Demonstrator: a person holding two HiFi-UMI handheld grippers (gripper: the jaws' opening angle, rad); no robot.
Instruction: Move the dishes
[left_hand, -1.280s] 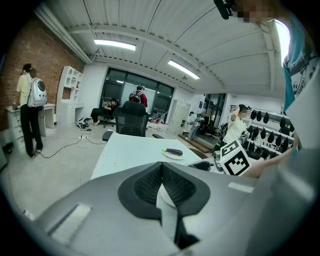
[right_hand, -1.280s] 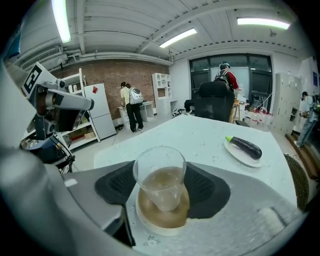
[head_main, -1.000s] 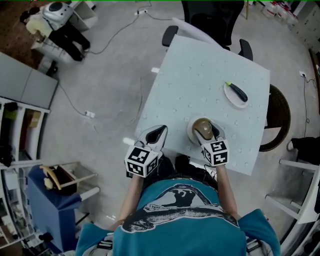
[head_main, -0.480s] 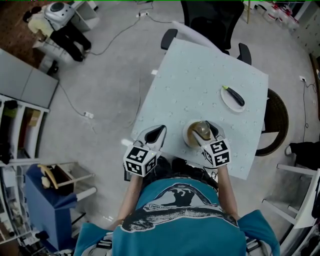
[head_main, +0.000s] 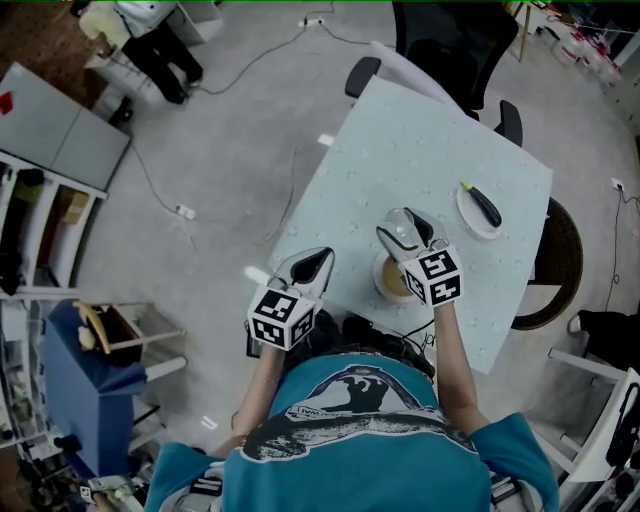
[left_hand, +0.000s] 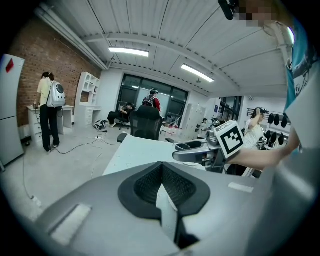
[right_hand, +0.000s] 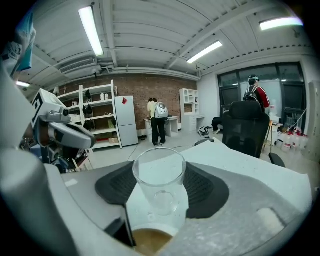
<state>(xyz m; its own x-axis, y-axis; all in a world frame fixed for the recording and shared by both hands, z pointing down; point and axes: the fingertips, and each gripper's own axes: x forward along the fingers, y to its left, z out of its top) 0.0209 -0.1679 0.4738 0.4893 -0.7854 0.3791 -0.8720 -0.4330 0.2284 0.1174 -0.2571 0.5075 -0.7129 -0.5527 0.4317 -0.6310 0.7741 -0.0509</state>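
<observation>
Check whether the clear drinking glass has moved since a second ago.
Yes. The right gripper, shut on the clear drinking glass, has lifted it off the brown bowl, which stays on the pale table.

We have raised the right gripper (head_main: 404, 228) toward the frame's middle, off the bowl (head_main: 386, 280), and the glass (right_hand: 159, 181) has come up with it between the jaws; the bowl's brown inside now shows below the gripper
</observation>
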